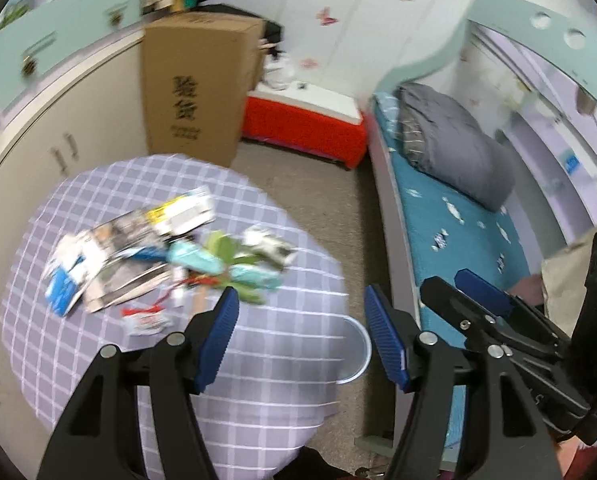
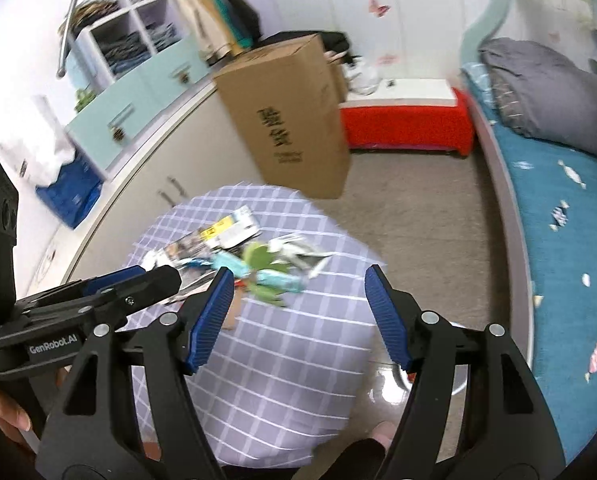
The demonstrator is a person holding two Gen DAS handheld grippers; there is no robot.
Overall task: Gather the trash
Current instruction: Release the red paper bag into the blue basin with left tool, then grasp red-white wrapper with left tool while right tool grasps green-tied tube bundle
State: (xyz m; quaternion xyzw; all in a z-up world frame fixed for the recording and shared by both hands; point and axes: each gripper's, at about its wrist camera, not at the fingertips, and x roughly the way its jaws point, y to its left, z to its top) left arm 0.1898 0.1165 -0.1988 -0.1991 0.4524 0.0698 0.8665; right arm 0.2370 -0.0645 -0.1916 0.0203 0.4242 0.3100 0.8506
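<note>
A pile of trash (image 1: 170, 256) lies on a round table with a purple checked cloth (image 1: 278, 360): printed paper sheets, teal wrappers, a green leaf and a small red-and-white wrapper. My left gripper (image 1: 301, 296) hovers open over the table's near right edge, short of the pile, with nothing between its fingers. My right gripper (image 1: 446, 280) is beside it over the bed edge. In the right wrist view the right gripper (image 2: 298, 274) stands open and empty above the cloth (image 2: 290, 360), near the trash (image 2: 242, 256), with the left gripper (image 2: 158, 274) to its left. Both views are motion-blurred.
A pale bin's rim (image 1: 356, 344) shows on the floor by the table's right edge. Behind the table stand a tall cardboard box (image 1: 198, 88), a red bench (image 1: 302, 124) and a cream cabinet (image 1: 58, 120). A bed (image 1: 450, 208) with a grey quilt (image 1: 454, 140) runs along the right.
</note>
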